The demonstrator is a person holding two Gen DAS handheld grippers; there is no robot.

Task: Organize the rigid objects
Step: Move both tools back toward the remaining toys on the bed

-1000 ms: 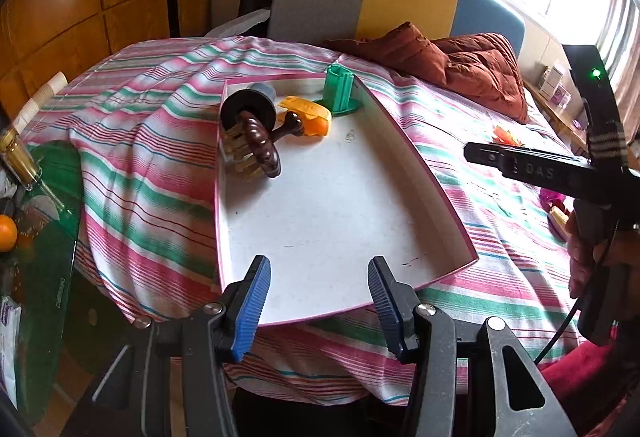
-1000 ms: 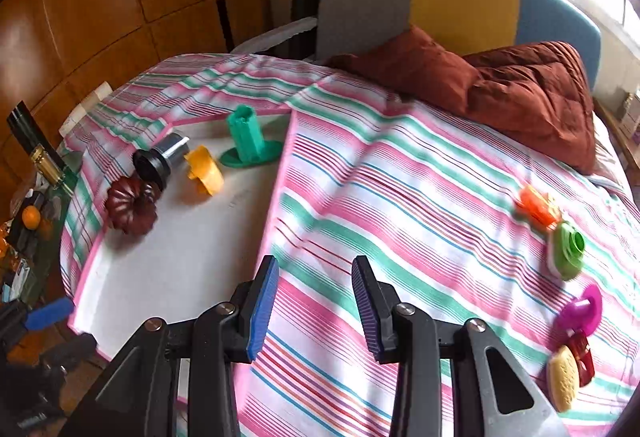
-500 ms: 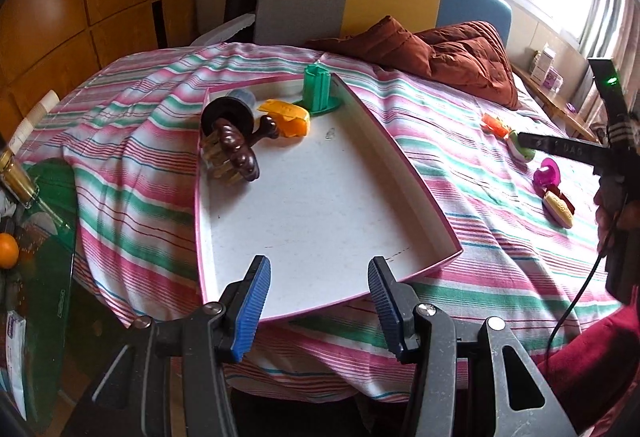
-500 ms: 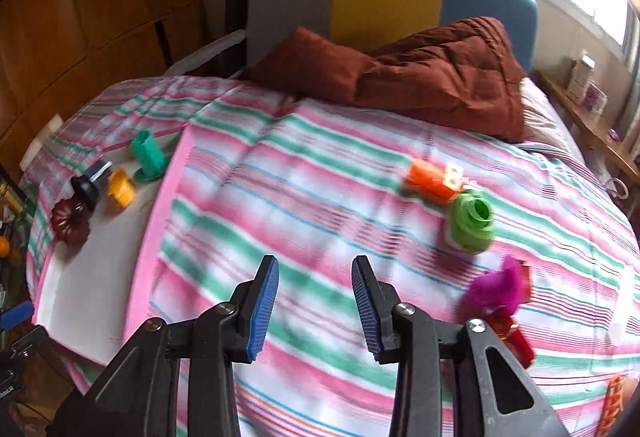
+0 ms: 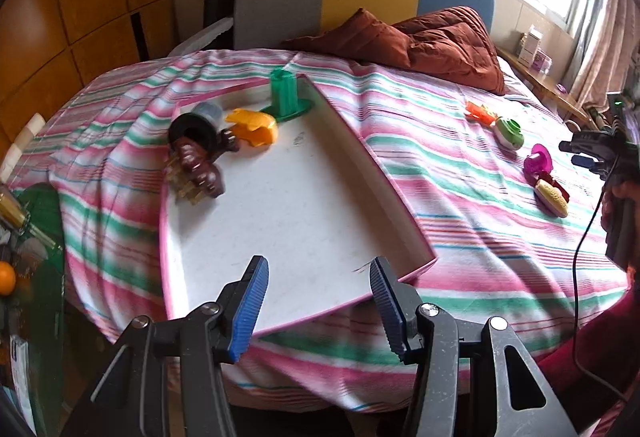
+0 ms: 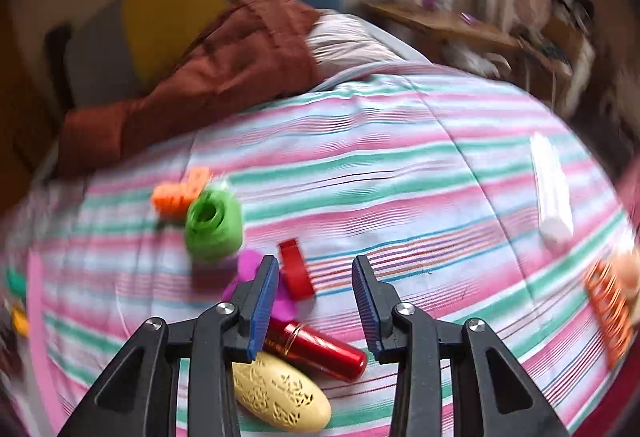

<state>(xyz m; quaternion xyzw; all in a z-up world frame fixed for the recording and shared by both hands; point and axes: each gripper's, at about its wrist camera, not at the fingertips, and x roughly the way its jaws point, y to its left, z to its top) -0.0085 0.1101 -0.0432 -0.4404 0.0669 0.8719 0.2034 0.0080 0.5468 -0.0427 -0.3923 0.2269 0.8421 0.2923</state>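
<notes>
A white tray with a pink rim (image 5: pixel 304 221) lies on the striped bedspread. At its far end sit a green stand (image 5: pixel 286 93), an orange piece (image 5: pixel 256 127), a dark cylinder (image 5: pixel 196 125) and a brown fluted mould (image 5: pixel 198 169). My left gripper (image 5: pixel 318 305) hovers at the tray's near edge, its jaws opening with nothing between them. My right gripper (image 6: pixel 316 301) is open above a cluster of toys: a red cylinder (image 6: pixel 320 351), a cream oval (image 6: pixel 280 393), a magenta piece (image 6: pixel 250 277), a red ring (image 6: pixel 296 273), a green cup (image 6: pixel 214 223) and an orange toy (image 6: pixel 180 193).
A rust-brown quilt (image 5: pixel 440 37) lies bunched against the headboard. A white bar (image 6: pixel 552 189) and an orange item (image 6: pixel 608 309) rest at the bed's right side. A glass side table with an orange (image 5: pixel 6 277) stands left of the bed.
My right gripper has swung from beside the tray across the bedspread to over the toy cluster, rolling as it went. My left gripper has shifted slightly and stays at the tray's near edge.
</notes>
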